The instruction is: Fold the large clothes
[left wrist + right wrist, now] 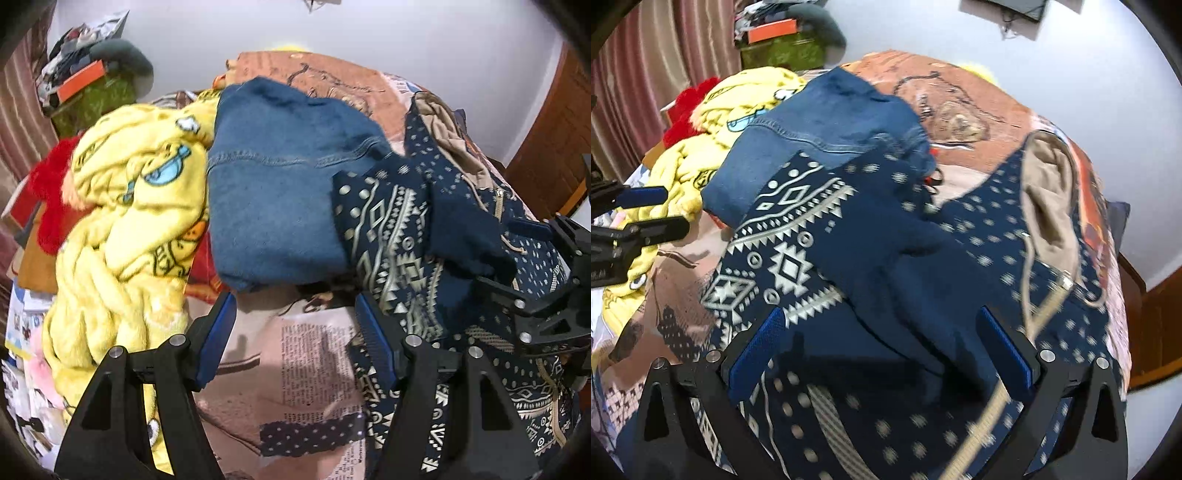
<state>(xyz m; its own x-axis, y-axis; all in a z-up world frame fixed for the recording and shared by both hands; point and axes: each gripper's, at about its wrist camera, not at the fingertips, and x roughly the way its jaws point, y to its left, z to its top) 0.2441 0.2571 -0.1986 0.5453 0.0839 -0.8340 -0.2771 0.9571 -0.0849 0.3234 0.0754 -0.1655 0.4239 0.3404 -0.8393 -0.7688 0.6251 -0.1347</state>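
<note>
left tongs (295,339): apart, nothing between, over bed (306,354) | right tongs (882,350): apart, above patterned hoodie (812,236) | jeans (273,192) beyond both

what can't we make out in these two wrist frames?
- Hoodie, right wrist view: lower part cut off by the frame edge and right tool; print motion-blurred.
- Jeans, left wrist view: right edge hidden under the hoodie.
- Bedspread text: too blurred to read.

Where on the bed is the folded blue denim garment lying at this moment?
In both wrist views the folded denim garment lies mid-bed on the printed bedspread, with the yellow cartoon blanket on its left and the navy patterned hoodie overlapping its right edge.
</note>
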